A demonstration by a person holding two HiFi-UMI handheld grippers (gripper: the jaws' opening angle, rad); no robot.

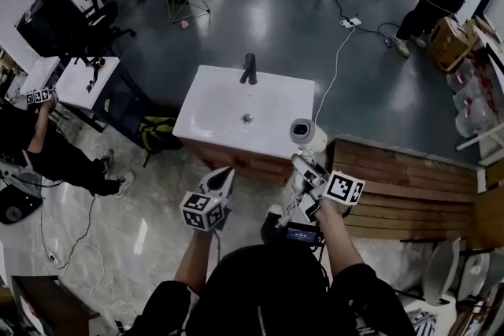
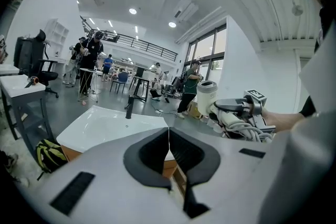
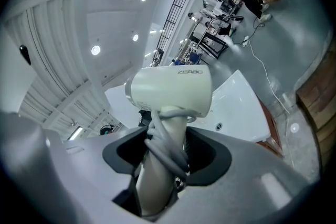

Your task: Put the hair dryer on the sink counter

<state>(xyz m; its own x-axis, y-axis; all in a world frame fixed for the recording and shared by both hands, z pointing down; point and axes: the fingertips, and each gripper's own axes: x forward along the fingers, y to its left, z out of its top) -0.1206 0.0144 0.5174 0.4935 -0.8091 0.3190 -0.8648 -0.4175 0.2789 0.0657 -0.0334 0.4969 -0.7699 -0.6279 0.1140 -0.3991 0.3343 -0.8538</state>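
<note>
White plastic fills the right gripper view: the hair dryer (image 3: 170,89) stands upright, its handle clamped in the right gripper (image 3: 168,162), with the grey cord (image 3: 167,144) wound round that handle under the pads. The left gripper (image 2: 168,147) hangs just to the left, its jaws pressed together on nothing. Both are in the air at the near edge of the sink counter (image 1: 216,102), the dryer about level with its near right corner and not yet set down. The likeliest slip, I judge, comes from the grip. The pads bear partly on cord coils and the heavy head sits above them, so the dryer could twist or sag. The counter is mostly basin with a narrow flat rim, so a round barrel laid there might roll into the bowl or off the edge, and a loosened cord could snag. The faucet (image 1: 249,68) stands at the far edge, clear of a near-rim placement. A wooden bench (image 1: 402,177) crowds the right side, a backpack (image 1: 157,131) lies left of the cabinet, and a cable (image 1: 335,67) trails across the floor beyond.
</note>
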